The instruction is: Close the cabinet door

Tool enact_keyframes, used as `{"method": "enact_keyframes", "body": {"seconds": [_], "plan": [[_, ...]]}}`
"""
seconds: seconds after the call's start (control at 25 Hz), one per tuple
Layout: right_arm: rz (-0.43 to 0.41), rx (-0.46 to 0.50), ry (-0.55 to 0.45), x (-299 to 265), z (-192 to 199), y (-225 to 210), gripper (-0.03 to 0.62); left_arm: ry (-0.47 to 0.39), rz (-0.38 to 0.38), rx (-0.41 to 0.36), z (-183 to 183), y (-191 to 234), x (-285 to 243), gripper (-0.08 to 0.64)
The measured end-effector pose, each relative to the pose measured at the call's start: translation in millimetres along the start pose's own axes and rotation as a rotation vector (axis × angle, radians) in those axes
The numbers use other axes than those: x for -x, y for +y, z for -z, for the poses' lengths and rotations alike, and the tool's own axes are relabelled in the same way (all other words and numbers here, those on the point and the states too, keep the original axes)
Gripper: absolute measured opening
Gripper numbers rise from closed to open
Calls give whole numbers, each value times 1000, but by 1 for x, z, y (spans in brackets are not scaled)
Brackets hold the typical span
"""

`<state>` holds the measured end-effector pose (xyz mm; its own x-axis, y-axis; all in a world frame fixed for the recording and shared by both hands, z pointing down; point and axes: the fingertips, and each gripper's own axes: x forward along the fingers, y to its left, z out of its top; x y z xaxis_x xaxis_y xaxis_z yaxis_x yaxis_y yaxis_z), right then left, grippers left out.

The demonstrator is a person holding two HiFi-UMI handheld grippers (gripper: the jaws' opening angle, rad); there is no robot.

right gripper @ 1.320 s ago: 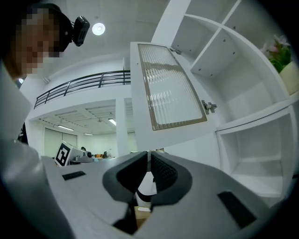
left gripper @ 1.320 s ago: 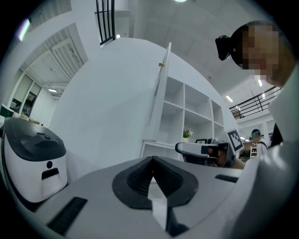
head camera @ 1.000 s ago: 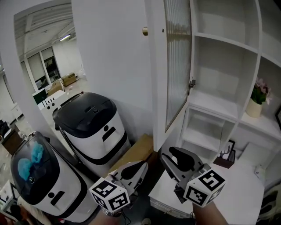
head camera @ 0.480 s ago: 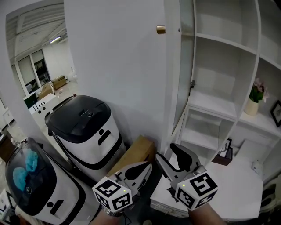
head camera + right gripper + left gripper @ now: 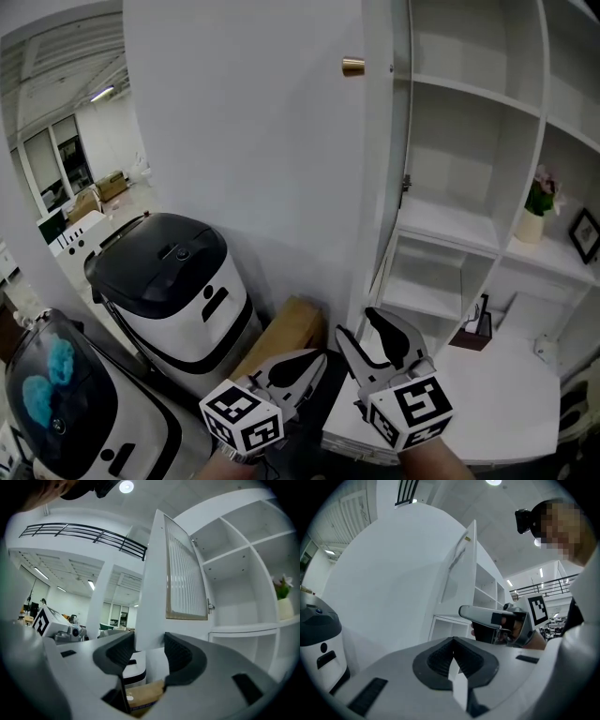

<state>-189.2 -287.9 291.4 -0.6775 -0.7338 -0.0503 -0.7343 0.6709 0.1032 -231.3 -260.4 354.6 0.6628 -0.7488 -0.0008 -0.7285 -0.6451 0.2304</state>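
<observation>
Down low, both hands point their grippers level, side by side — the left gripper (image 5: 314, 361) with jaws pressed together, the right gripper (image 5: 358, 324) spread wide and empty — before the cabinet door (image 5: 244, 141), which stands swung out from the shelves (image 5: 469, 94).

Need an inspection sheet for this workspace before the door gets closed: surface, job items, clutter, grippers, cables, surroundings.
Surface: white counter below the shelves.
Job's things: cabinet door stands open, seen edge-on; brass knob on its outer side.
Clutter: plant pot and picture frame on a shelf; dark box on the counter; cardboard box beside the cabinet.
Grippers: left gripper fingers together, empty; right gripper fingers apart, nothing gripped.
Cables: nothing seen.
Surroundings: white bins with black lids at left; office space beyond.
</observation>
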Motion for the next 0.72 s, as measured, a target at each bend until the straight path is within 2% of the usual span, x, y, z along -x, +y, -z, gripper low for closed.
{"method": "enact_keyframes", "body": {"seconds": [0.48, 0.72], "plan": [[-23, -67, 4, 19, 1, -12, 183, 17, 70, 22, 8, -3, -24, 6], [-4, -75, 8, 34, 1, -22, 165, 30, 115, 21, 10, -14, -35, 6]]}}
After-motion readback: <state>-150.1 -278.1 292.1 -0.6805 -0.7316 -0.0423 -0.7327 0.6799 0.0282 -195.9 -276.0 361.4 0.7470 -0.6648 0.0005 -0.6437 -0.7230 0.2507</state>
